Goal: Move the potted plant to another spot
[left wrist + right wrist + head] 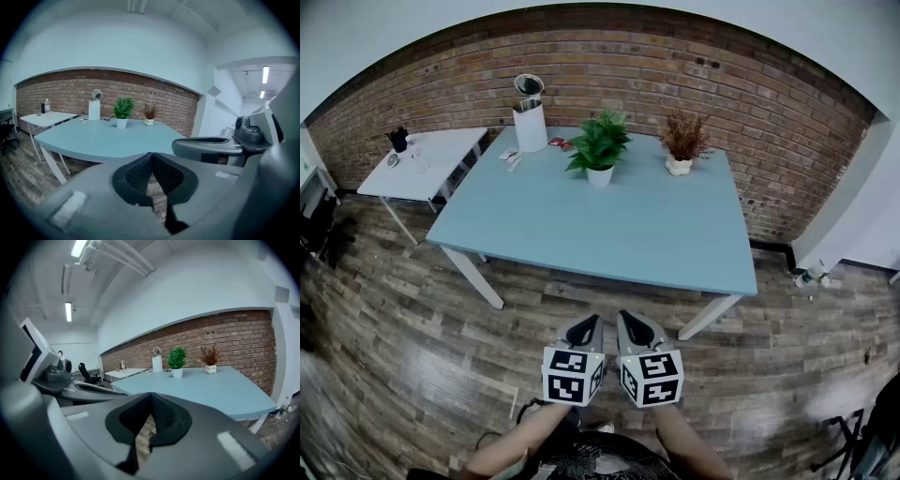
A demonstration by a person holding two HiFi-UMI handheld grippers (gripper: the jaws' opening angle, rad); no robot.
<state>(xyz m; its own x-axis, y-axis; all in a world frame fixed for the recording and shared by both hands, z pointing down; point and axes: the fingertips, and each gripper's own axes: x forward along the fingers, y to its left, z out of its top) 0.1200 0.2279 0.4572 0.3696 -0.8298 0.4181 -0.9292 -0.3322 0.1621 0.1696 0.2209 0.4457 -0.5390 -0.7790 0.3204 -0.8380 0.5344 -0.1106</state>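
Observation:
The green potted plant in its white pot stands upright near the far edge of the blue table. It also shows small in the left gripper view and the right gripper view. Both grippers hang side by side over the wooden floor, well short of the table's near edge. My left gripper is shut with nothing between its pads. My right gripper is shut and empty too.
A dried brown plant in a white pot stands right of the green one. A white cylinder with a round mirror and small items sit at the table's far left. A white side table stands left, against the brick wall.

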